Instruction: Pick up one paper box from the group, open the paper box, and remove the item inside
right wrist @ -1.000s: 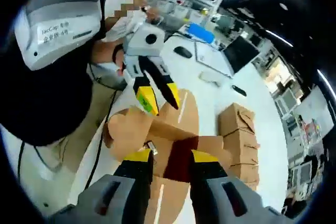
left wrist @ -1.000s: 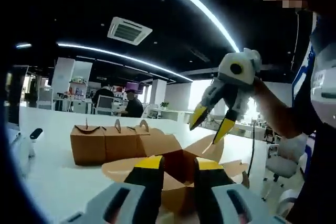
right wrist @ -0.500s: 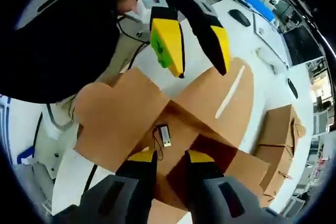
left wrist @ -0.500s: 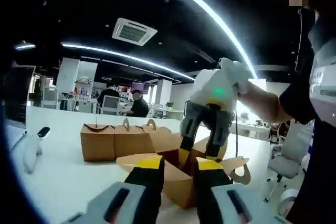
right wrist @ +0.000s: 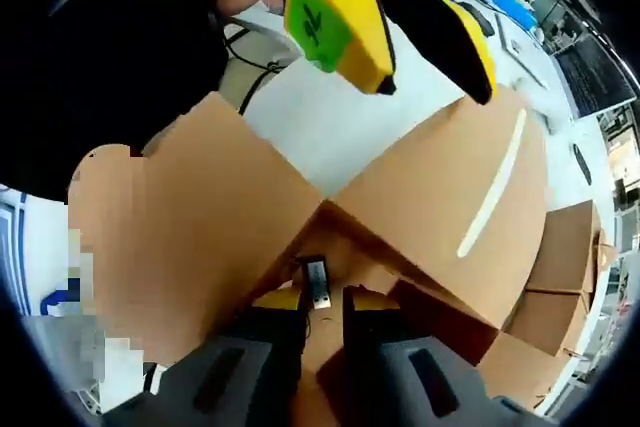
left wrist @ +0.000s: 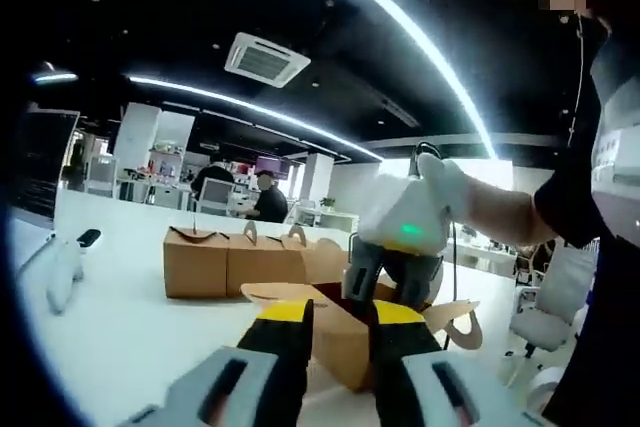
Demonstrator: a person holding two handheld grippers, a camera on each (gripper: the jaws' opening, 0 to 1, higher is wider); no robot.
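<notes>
My worktop (left wrist: pixel 120 297) is a long white surface running away from me in the left gripper view. The opened paper box (left wrist: pixel 330 332) sits on it close in front of me, its flaps spread out. Behind it a row of closed paper boxes (left wrist: pixel 235 262) stands side by side, touching one another, each with a small handle on top. Toward the left edge a pale object (left wrist: pixel 60 272) lies apart from the boxes; I cannot tell what it is. In the right gripper view the white worktop shows beyond the box flaps, with a dark mouse-like object (right wrist: pixel 478 17) lying on it.
</notes>
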